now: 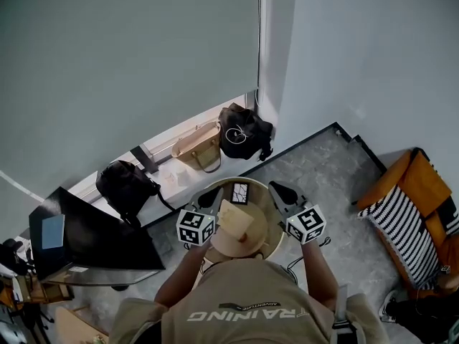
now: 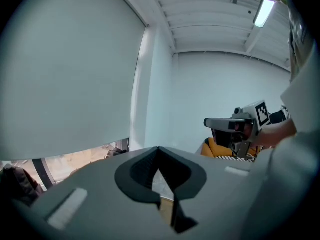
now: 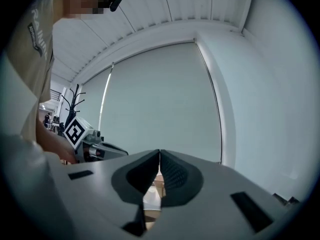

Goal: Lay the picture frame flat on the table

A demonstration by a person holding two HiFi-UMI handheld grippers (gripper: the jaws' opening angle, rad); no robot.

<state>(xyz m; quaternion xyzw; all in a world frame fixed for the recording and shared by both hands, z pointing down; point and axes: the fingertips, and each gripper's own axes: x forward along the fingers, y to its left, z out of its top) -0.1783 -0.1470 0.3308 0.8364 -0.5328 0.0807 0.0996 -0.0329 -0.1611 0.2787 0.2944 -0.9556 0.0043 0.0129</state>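
In the head view a round wooden table (image 1: 267,192) stands below me. On its far side is a small dark-rimmed picture frame (image 1: 239,193); whether it stands or lies I cannot tell from above. A tan flat board (image 1: 234,219) sits nearer to me. My left gripper (image 1: 212,197) is at the table's left edge and my right gripper (image 1: 282,191) at its right edge, both apart from the frame. In its own view the left gripper (image 2: 158,148) is shut and empty. The right gripper (image 3: 159,151) is likewise shut with nothing in it. Both gripper views face walls.
A black bag (image 1: 244,131), a tan bag (image 1: 197,146) and a black backpack (image 1: 126,184) lie on the floor by the window. A dark desk (image 1: 86,239) is at the left. An orange chair with a striped cushion (image 1: 405,217) stands at the right.
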